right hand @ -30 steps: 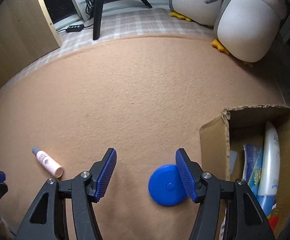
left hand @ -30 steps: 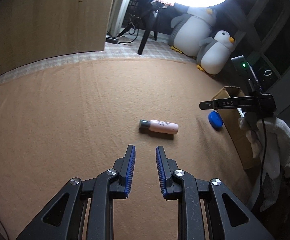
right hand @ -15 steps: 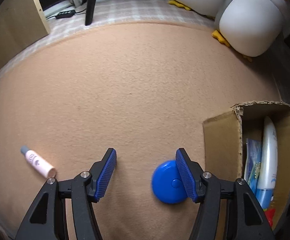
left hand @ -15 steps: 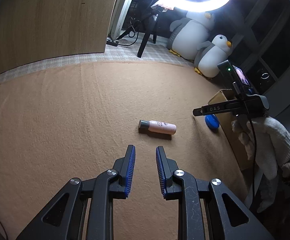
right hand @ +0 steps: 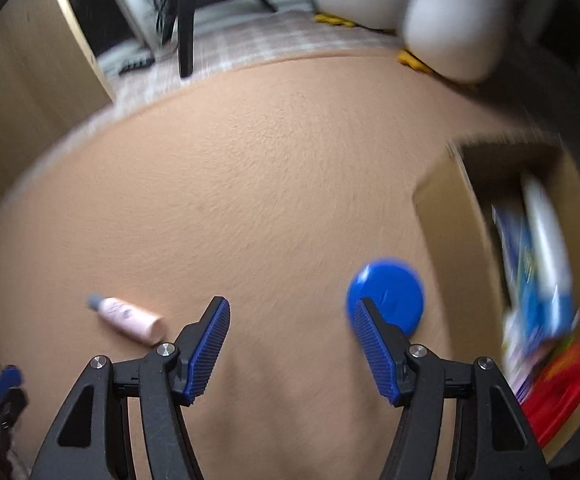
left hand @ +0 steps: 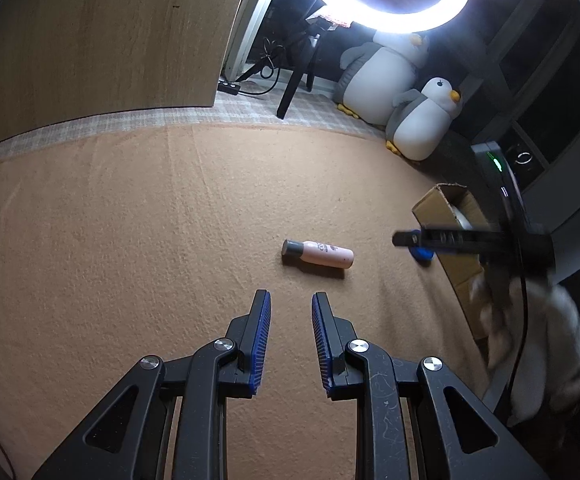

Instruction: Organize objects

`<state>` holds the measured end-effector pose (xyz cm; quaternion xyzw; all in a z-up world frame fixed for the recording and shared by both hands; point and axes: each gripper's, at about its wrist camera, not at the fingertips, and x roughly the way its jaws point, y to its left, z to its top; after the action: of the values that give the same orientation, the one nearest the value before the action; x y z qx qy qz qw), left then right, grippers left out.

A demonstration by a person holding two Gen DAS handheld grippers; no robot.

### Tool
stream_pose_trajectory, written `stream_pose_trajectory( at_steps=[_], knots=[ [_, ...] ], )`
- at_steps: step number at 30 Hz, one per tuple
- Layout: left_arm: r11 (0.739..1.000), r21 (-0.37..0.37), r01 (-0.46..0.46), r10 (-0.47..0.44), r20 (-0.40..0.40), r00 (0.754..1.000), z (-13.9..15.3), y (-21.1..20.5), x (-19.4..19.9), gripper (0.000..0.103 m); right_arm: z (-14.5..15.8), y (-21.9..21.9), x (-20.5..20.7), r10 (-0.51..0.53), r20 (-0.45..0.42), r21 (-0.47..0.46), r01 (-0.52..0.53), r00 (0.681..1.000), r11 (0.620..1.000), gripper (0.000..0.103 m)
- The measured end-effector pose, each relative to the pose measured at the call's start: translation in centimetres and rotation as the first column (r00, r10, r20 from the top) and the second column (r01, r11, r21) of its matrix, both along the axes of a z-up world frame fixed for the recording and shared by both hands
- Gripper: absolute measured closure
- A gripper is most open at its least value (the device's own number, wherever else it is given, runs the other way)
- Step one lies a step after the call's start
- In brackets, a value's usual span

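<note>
right gripper [right hand: 291, 344] wide open and empty, swung sideways since a moment ago, blue lid [right hand: 385, 294] now off past its right finger. lid beside the cardboard box [right hand: 441, 216], not yet grasped. left gripper [left hand: 291, 340] narrowly open, empty, near the pink bottle [left hand: 317, 253].

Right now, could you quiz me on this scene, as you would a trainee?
1. True or false: the pink bottle stands upright on the tan blanket.
2. Which gripper has the wider gap between its fingers: the left gripper or the right gripper?
3. Multiple choice: the blue disc lies (A) inside the cardboard box, (B) on the blanket beside the box, (C) on a plush penguin.

Key
1. False: it lies on its side.
2. The right gripper; both are open and hold nothing.
3. B.
</note>
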<state>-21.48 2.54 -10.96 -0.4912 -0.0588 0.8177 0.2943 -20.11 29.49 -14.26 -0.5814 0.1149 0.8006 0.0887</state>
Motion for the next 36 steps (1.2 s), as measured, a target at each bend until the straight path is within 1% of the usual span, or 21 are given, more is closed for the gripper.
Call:
stream_pose_trajectory(
  at_steps=[1, 4, 7, 11, 14, 15, 16, 20, 23, 26, 28, 29, 31, 34, 36],
  knots=[
    [1.0, 0.0, 0.006, -0.006, 0.0, 1.0, 0.0, 0.0, 0.0, 0.08, -0.2, -0.4, 1.1, -0.022, -0.018, 0.011, 0.022, 1.0, 1.0, 0.042],
    [1.0, -0.005, 0.027, -0.027, 0.004, 1.0, -0.1, -0.1, -0.1, 0.08, -1.0, -1.3, 3.1, -0.082, -0.065, -0.015, 0.081, 0.994, 0.997, 0.042],
    [0.999, -0.017, 0.051, -0.051, 0.009, 0.999, -0.1, 0.2, -0.2, 0.08, -1.5, -1.9, 3.8, -0.105, -0.112, 0.046, 0.11, 0.988, 0.993, 0.042],
    [0.996, -0.037, 0.082, -0.082, 0.012, 0.997, -0.2, 0.5, -0.2, 0.08, -1.7, -0.6, 4.2, -0.158, -0.149, 0.081, 0.172, 0.976, 0.982, 0.042],
    [0.994, -0.046, 0.102, -0.101, 0.019, 0.995, -0.4, 0.7, -0.6, 0.08, -2.8, 0.8, 3.6, -0.2, -0.14, 0.043, 0.208, 0.97, 0.977, 0.042],
    [0.993, -0.048, 0.106, -0.105, 0.021, 0.994, -0.4, 0.8, -0.6, 0.08, -2.9, 1.1, 3.5, -0.203, -0.141, 0.036, 0.21, 0.969, 0.977, 0.042],
    [0.993, -0.049, 0.111, -0.111, 0.022, 0.994, -0.5, 0.9, -0.8, 0.08, -2.8, 1.3, 3.5, -0.192, -0.161, 0.045, 0.201, 0.968, 0.979, 0.042],
    [0.991, -0.044, 0.127, -0.126, 0.024, 0.992, -0.6, 1.2, -1.0, 0.08, -2.8, 2.2, 3.2, -0.142, -0.2, -0.007, 0.144, 0.969, 0.99, 0.041],
    [0.991, -0.035, 0.131, -0.13, 0.018, 0.991, -0.7, 1.3, -1.0, 0.08, -2.8, 2.6, 3.0, -0.106, -0.217, -0.03, 0.102, 0.97, 0.994, 0.041],
    [0.992, -0.017, 0.129, -0.128, 0.022, 0.991, -0.9, 1.4, -1.1, 0.08, -2.9, 2.4, 2.4, -0.045, -0.213, 0.0, 0.046, 0.976, 0.999, 0.04],
    [0.992, -0.011, 0.129, -0.128, 0.032, 0.991, -1.2, 1.4, -1.1, 0.08, -3.1, 1.6, 1.7, 0.003, -0.192, 0.042, 0.006, 0.981, 0.999, 0.037],
    [0.991, -0.012, 0.13, -0.129, 0.035, 0.991, -1.4, 1.4, -1.2, 0.08, -3.1, 1.5, 1.6, 0.01, -0.184, 0.05, -0.001, 0.983, 0.999, 0.037],
    [0.992, -0.013, 0.128, -0.127, 0.039, 0.991, -1.6, 1.3, -1.2, 0.08, -3.0, 1.9, 1.7, -0.024, -0.192, 0.018, 0.028, 0.981, 0.999, 0.037],
    [0.992, -0.01, 0.127, -0.126, 0.055, 0.99, -1.9, 1.4, -1.9, 0.08, -2.8, 2.6, 2.3, -0.085, -0.198, -0.083, 0.069, 0.976, 0.994, 0.037],
    [0.991, -0.017, 0.129, -0.128, 0.05, 0.99, -1.7, 2.1, -2.7, 0.08, -2.4, 2.6, 3.1, -0.102, -0.194, -0.124, 0.079, 0.976, 0.989, 0.037]
  ],
)
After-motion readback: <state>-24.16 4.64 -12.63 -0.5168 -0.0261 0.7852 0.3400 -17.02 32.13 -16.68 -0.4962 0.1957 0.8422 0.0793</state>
